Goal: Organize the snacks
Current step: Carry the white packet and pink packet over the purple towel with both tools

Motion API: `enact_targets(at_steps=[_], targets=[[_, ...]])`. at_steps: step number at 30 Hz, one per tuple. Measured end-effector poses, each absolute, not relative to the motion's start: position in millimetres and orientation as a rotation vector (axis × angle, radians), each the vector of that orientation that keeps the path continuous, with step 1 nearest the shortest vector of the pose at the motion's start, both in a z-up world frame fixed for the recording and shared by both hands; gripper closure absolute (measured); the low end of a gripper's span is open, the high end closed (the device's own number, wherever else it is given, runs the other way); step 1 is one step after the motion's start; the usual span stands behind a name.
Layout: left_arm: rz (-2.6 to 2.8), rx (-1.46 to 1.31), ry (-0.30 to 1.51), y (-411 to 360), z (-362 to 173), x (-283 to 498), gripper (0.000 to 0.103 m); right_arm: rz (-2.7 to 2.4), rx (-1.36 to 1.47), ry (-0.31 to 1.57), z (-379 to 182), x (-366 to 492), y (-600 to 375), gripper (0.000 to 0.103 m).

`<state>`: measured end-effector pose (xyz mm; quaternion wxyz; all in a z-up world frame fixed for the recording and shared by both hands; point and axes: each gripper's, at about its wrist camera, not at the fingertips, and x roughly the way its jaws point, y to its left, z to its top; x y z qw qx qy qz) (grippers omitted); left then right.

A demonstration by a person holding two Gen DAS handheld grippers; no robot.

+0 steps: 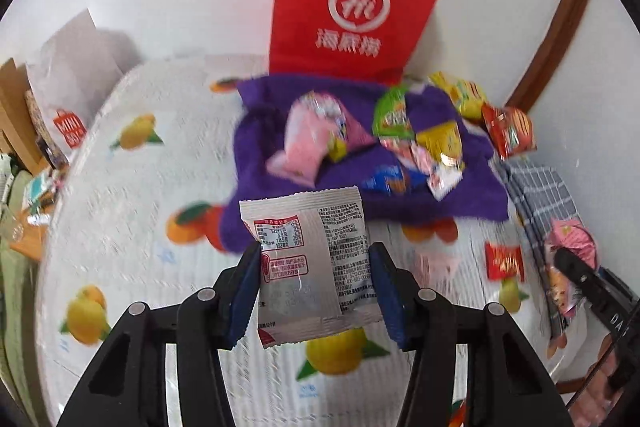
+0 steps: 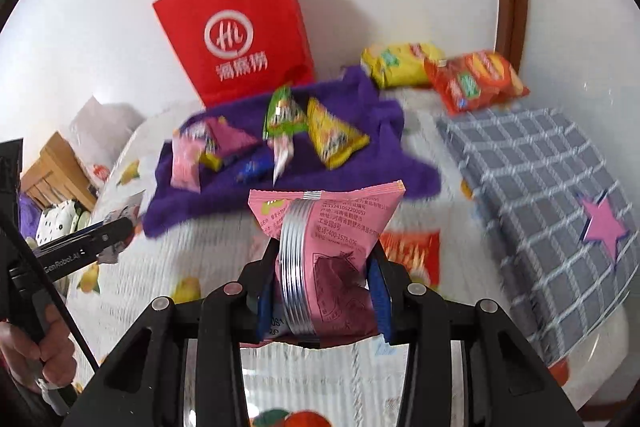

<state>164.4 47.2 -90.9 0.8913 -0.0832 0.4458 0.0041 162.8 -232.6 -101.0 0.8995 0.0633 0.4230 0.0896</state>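
Observation:
My left gripper is shut on a silver-white snack packet, held above the fruit-print tablecloth in front of a purple cloth. Several small snack packs lie on that cloth, among them a pink one and a green one. My right gripper is shut on a pink snack packet, held above the table in front of the same purple cloth. A small red packet lies on the table under it. The left gripper shows at the left edge of the right wrist view.
A red paper bag stands against the wall behind the purple cloth. A grey checked cloth lies at the right. A yellow snack bag and an orange-red one lie at the back right. A white paper bag stands far left.

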Motion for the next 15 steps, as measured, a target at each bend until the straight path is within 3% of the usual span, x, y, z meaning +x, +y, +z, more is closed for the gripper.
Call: enact_targets(at_steps=[15], targets=[[-0.007,-0.101,0.847,46,-42,239,0.052,0.227,0.185,0.793,-50,246,-242,0.063]])
